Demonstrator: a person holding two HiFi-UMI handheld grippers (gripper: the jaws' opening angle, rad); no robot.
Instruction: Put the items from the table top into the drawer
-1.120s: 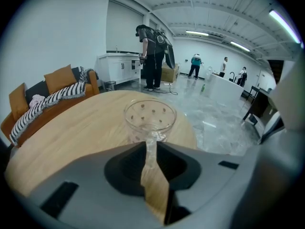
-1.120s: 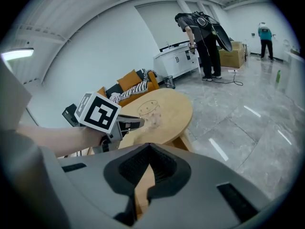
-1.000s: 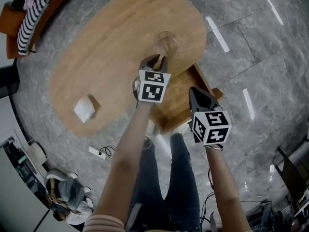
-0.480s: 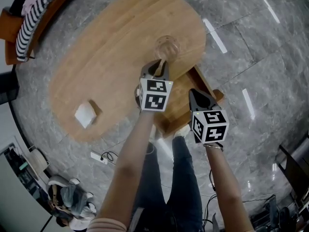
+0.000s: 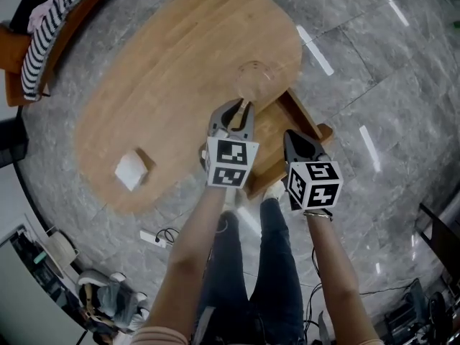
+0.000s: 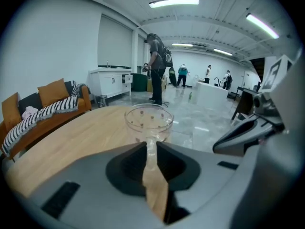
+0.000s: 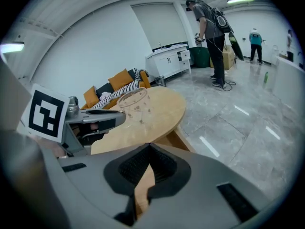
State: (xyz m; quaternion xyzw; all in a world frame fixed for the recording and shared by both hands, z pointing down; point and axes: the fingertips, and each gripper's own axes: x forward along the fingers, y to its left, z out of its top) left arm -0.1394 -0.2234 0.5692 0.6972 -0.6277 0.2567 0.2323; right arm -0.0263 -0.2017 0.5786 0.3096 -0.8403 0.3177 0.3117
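A clear glass cup [image 5: 253, 80] with small dots on its wall hangs just above the wooden table [image 5: 165, 70], near its right end. My left gripper [image 5: 242, 106] is shut on the cup's near wall. In the left gripper view the cup [image 6: 148, 119] stands upright with its wall pinched in my left gripper [image 6: 149, 144]. The open wooden drawer [image 5: 277, 131] sticks out below the table's edge, right of that gripper. My right gripper [image 5: 291, 136] hovers over the drawer, shut and holding nothing. A white square item [image 5: 131, 169] lies at the table's left end.
An orange sofa with a striped blanket [image 5: 43, 20] stands past the table's far left. A white power strip [image 5: 149, 237] lies on the grey marble floor by my legs. In the left gripper view, people [image 6: 157, 68] stand far back near white cabinets.
My left gripper has risen and drawn back toward me, taking the glass cup off the table. The right gripper has stayed over the drawer.
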